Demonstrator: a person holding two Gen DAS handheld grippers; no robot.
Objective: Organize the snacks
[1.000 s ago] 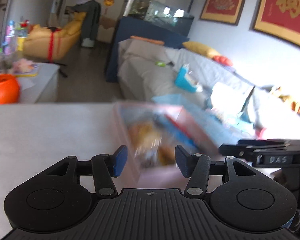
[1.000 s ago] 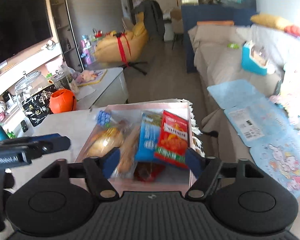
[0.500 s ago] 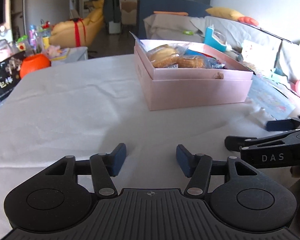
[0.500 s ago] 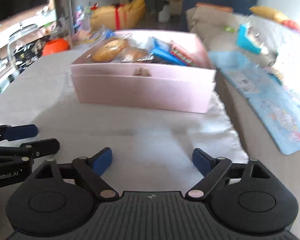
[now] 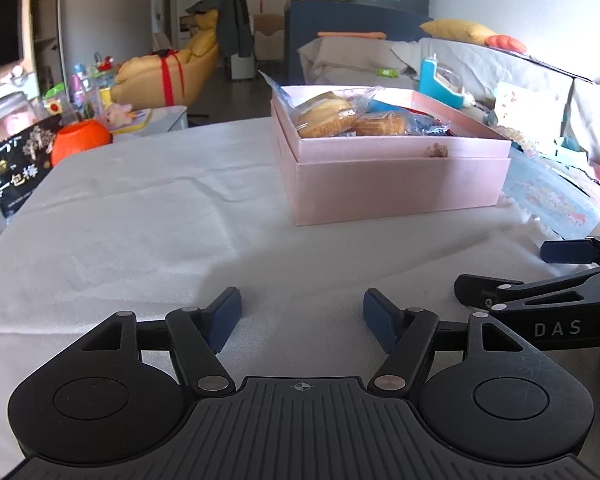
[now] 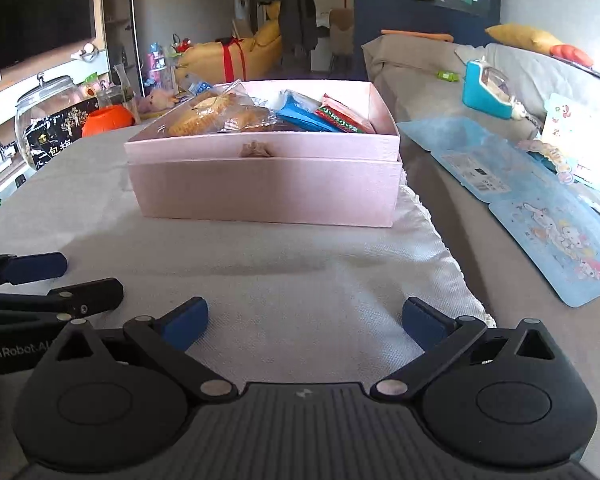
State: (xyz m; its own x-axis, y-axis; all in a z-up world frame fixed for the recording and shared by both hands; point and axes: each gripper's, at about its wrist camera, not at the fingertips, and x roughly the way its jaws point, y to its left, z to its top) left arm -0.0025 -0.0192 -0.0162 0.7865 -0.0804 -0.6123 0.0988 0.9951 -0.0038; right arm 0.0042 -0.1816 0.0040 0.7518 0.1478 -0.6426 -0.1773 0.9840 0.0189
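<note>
You held both claws, left claw [image 5: 302, 322] and right claw [image 6: 304, 322], wide and empty, low over the table [image 5: 140, 220]; the pink box [image 6: 264, 188] looked packed, so organizing seemed finished.

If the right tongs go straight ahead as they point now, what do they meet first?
Probably the near wall of the pink box. The right tongs are open, low over the cloth, with only bare cloth between; height is hard to judge.
</note>
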